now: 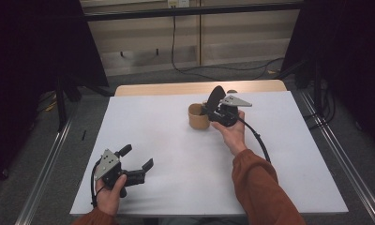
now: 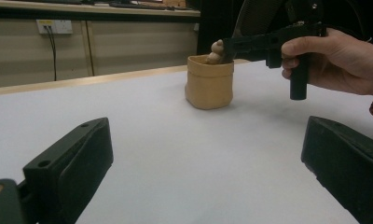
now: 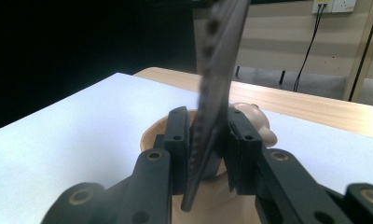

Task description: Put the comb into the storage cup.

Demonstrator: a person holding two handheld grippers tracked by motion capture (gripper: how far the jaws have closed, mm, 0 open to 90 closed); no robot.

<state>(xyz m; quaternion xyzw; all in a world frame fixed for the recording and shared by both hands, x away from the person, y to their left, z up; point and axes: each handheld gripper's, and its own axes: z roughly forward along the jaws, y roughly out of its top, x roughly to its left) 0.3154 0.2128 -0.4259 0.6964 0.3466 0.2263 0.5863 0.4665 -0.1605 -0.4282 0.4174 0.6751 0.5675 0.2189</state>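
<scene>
A person in a rust-orange sleeve (image 1: 263, 187) is working at a white-topped table (image 1: 176, 150), holding a black two-jaw gripper in each hand. The right gripper (image 1: 213, 108) is hovering at the rim of a small tan, soft-sided cup (image 1: 197, 117) standing toward the far middle of the table, and its jaws are pressing from both sides on a thin, dark, flat, paddle-like utensil with a row of small holes (image 3: 212, 93). In the right gripper view that utensil is standing nearly upright between the two pads, tilting slightly, with its lower end reaching down below them over the cup's opening. A pale, rounded, lumpy object (image 2: 216, 50), whose kind cannot be told, is sticking up out of the cup just beside the gripper's tip; in the left gripper view it is showing above the cup's rim. The right hand (image 1: 232, 133) is gripping the tool's handle from the near side, its cable trailing back toward the person. The left gripper (image 1: 138, 161) is resting low near the table's front left corner, well apart from the cup, its jaws standing wide open with nothing between them. The left hand (image 1: 109, 192) is holding it pointed toward the cup across the bare white surface.
</scene>
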